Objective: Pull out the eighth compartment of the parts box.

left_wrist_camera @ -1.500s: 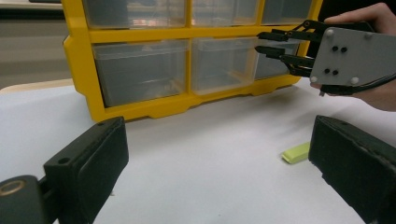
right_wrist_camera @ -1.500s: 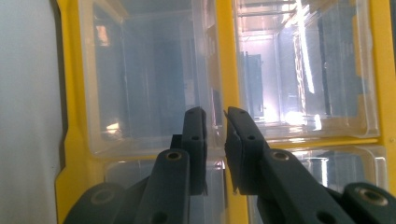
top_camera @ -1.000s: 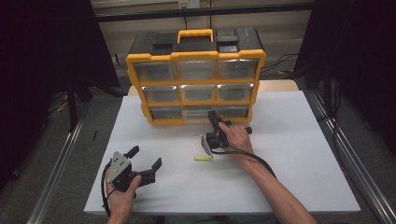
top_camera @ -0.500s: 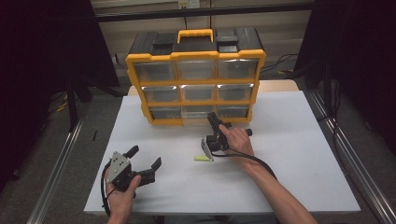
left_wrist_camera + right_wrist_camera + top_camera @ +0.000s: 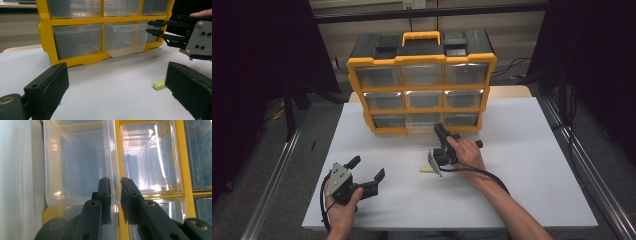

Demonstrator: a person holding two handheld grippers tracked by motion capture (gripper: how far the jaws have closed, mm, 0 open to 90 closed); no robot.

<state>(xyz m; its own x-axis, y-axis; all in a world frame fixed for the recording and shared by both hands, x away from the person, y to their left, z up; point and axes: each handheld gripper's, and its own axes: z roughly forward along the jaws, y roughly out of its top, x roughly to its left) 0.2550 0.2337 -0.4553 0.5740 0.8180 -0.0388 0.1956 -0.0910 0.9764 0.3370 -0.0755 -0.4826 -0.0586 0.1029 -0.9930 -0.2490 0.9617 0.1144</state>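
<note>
Left gripper near left on white table, jaws spread wide, holding nothing. Small yellow-green piece lies mid-table, just left of right hand. Right gripper farther in, jaws nearly closed with top rim of clear bottom-middle drawer between them. Drawer pulled partly out of yellow organizer at far edge.
</note>
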